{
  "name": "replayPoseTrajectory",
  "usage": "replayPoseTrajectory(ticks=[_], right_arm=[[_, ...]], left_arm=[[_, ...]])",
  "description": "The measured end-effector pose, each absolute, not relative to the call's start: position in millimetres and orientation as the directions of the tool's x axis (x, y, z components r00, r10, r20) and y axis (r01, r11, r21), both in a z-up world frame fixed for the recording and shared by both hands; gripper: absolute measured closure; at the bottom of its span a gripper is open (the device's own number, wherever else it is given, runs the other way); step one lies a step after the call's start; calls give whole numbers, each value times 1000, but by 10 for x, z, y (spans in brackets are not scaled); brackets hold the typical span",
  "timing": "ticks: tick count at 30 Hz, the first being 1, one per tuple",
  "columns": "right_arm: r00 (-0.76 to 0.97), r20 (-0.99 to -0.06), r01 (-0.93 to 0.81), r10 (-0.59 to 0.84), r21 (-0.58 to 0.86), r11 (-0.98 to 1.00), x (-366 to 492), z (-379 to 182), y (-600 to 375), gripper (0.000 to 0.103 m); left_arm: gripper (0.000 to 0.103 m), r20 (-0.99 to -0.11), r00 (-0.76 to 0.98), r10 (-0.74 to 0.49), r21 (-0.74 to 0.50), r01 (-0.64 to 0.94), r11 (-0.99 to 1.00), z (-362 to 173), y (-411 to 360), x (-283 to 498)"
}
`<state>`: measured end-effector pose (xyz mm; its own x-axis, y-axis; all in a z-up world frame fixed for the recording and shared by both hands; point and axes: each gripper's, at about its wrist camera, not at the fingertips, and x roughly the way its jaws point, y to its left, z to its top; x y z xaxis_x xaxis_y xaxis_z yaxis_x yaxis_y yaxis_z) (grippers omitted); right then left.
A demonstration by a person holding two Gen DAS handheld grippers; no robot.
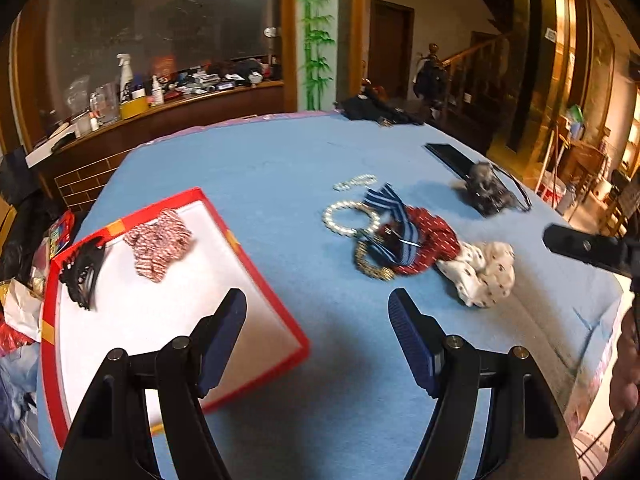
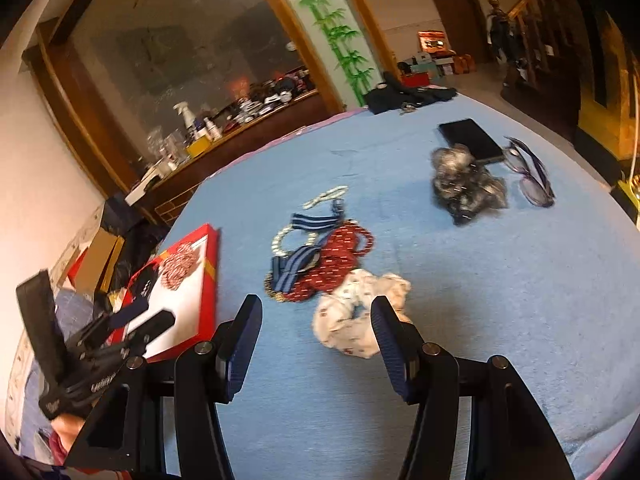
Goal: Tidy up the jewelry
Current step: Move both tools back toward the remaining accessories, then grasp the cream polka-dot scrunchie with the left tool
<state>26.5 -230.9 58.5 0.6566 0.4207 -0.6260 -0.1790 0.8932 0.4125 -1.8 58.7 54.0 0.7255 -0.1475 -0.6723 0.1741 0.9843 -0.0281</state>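
Clearly the right gripper (image 2: 316, 320) is hanging wide open and empty just short of the white scrunchie (image 2: 360, 316), so it is going to want a low, centred pinch on the bunched fabric before carrying it to the red tray (image 1: 256, 264). Meanwhile the left gripper (image 1: 316, 312) is also gaping empty over the tray's near corner. I am counting two pieces in the tray, a striped scrunchie (image 1: 158, 242) and a black claw clip (image 1: 82, 270), and about six tangled on the blue cloth (image 1: 260, 152).

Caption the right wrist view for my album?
Open right gripper approaching a white scrunchie on the blue table.
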Motion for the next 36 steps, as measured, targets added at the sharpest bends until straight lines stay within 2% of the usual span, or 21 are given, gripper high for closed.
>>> replayPoseTrajectory(ticks=[9,15,21,27,30,31,32,34,36], right_arm=[[697,-623,-50,357,454,890,359,330,-2995,42],[716,-629,62,304,491,869,453,192,-3419,42],[702,-636,75,321,515,854,515,20,-3517,42],[713,-613,53,340,530,847,485,24,-3535,42],[714,-609,54,346,541,840,479,17,-3552,41],[713,-606,51,352,547,836,476,14,-3562,41],[715,-604,53,352,549,834,475,8,-3574,41],[716,-602,55,353,552,832,459,8,-3588,41],[715,-601,55,356,556,829,455,4,-3597,38]], left_arm=[[31,-693,703,-162,-23,203,979,485,286,-92],[31,-716,665,-211,-26,277,961,431,-104,15],[31,-747,600,-286,-56,372,926,293,-707,223],[20,-776,568,-273,-45,382,923,125,-1167,518],[20,-798,557,-228,-16,360,933,-10,-1318,664],[24,-804,554,-215,-13,346,938,-55,-1329,698],[42,-804,553,-218,-22,338,941,-84,-1307,713],[69,-811,536,-235,-47,342,939,-125,-1257,719],[79,-801,548,-243,-52,340,939,-114,-1193,702]])
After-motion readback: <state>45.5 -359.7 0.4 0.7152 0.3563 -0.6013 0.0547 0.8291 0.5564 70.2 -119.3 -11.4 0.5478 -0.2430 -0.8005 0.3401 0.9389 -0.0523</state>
